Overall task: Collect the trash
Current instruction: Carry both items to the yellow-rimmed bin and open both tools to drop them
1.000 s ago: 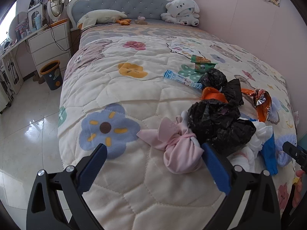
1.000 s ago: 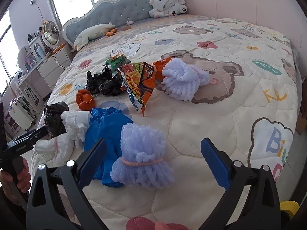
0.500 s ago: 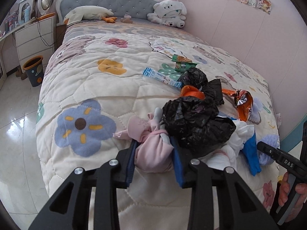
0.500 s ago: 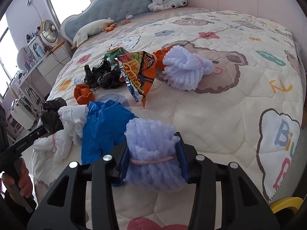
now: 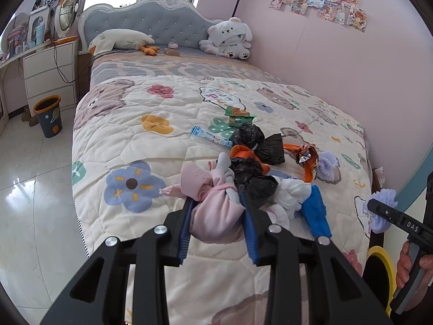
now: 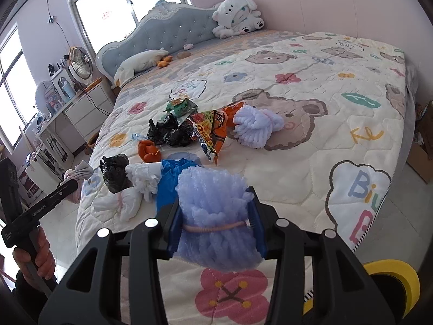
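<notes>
The left tool [image 5: 218, 218] was clamped on a knotted pink cloth bundle [image 5: 213, 211], lifted just clear of the quilted bed [image 5: 173, 146]. The right tool [image 6: 215, 227] was clamped on a lilac bubble-wrap roll bound with a pink band [image 6: 213, 216], also clear of the bed. The coming move probably turned on the bins: a yellow-rimmed bin [image 6: 389, 273] stood at the bed's foot, just below and right of the right tool, while the dark orange-rimmed wastebasket [image 5: 48, 116] stood well apart on the floor, far left of the left tool.
</notes>
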Demonstrator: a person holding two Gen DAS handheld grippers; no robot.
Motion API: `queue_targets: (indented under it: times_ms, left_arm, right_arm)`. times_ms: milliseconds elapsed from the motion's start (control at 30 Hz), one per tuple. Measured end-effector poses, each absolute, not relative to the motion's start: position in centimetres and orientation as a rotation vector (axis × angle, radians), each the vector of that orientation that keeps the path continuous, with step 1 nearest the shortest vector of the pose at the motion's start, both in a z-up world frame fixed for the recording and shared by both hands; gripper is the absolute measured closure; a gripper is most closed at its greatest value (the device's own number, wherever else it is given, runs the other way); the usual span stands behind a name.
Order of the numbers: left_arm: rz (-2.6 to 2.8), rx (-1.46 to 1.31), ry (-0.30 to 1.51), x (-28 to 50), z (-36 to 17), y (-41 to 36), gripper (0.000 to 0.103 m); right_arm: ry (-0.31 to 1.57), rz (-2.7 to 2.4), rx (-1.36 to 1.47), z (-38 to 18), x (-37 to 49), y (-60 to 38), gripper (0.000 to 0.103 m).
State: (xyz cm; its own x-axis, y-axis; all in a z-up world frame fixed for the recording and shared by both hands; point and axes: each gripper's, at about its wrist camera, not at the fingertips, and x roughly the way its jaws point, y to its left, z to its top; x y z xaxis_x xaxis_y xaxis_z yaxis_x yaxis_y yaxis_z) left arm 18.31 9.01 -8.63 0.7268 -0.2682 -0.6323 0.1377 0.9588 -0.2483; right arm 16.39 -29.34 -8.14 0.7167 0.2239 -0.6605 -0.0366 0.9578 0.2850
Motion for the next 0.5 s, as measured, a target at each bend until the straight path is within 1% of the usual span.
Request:
queue_targets:
  times_ms: [267, 500]
  left_arm:
    - [-0.331, -0.133, 0.664, 14.0, -5.4, 5.5, 0.072]
    - [-0.437, -0.078, 0.644, 10.8, -3.8, 0.9, 0.072]
  right_arm:
    - [0.702, 0.125, 0.280, -5.1, 11.1, -31.5, 0.061]
    - [0.635, 0.086, 0.269, -2.3, 6.5, -33.7, 0.061]
